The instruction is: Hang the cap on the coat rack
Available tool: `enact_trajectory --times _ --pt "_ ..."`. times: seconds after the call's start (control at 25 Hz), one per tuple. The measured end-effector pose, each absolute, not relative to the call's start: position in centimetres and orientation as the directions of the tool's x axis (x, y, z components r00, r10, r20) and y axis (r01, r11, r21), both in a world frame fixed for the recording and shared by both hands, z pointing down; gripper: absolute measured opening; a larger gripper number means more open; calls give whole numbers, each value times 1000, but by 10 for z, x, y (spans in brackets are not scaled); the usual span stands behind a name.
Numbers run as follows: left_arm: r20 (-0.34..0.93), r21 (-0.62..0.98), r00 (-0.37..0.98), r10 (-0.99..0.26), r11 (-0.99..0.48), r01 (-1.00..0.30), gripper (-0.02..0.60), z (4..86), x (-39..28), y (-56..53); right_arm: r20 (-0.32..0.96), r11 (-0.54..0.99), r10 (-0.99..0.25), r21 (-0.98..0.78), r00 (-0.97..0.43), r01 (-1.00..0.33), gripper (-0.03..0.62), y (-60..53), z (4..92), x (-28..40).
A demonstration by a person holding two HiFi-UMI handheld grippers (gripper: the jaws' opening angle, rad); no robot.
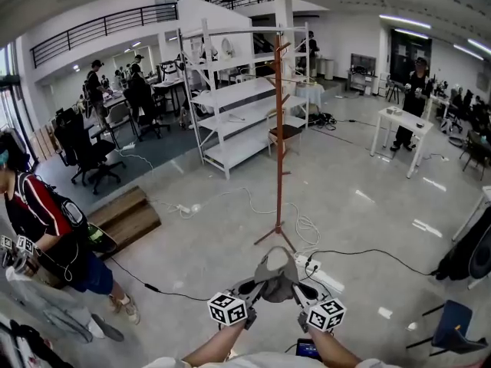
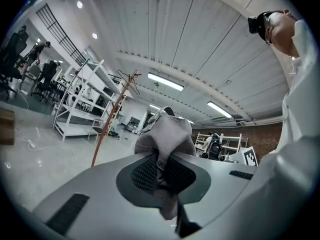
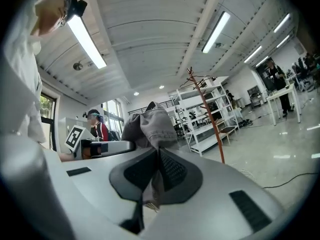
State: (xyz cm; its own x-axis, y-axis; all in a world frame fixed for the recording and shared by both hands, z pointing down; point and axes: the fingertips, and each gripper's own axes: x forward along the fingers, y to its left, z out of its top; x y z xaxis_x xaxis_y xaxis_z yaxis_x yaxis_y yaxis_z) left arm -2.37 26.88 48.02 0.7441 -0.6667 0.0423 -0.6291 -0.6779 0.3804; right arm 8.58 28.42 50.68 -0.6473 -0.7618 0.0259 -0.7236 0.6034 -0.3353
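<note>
Grey cloth cap (image 1: 275, 277), hanging low in the head view, well above the floor (image 1: 230, 236) and stretched between two tools; pinched at one edge by the left tool (image 1: 251, 290), jaws closed tight on a fold of the fabric, crown bulging up past the pads; pinched at the other edge by the right tool (image 1: 302, 294), likewise clamped on a fold, cloth trailing down through the jaws. Straight ahead, well apart from the cap, reddish-brown coat rack (image 1: 278, 129), upright on splayed feet, short pegs angling off the upper pole, all bare. Around the foot of the rack, a white cable (image 1: 301, 225) in loose loops; nearer the tools, a black cable (image 1: 368, 253) running off right. Behind the rack, a white shelving unit (image 1: 238, 106), several tiers. Far right, a white bench (image 1: 403, 121) with a person in dark clothes (image 1: 416, 90) behind it; at the left edge, another person in a red-and-black top (image 1: 42, 217).
</note>
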Motion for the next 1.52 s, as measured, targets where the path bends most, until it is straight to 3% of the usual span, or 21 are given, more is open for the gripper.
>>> enact_trajectory --times 0.8,1.52 --pt "67 400 740 -669 -662 -634 31 503 12 280 26 625 -737 -354 -675 -696 28 294 527 125" --pt "49 393 741 -669 -669 -631 31 501 -11 101 41 670 -707 -281 -706 -688 28 107 514 104"
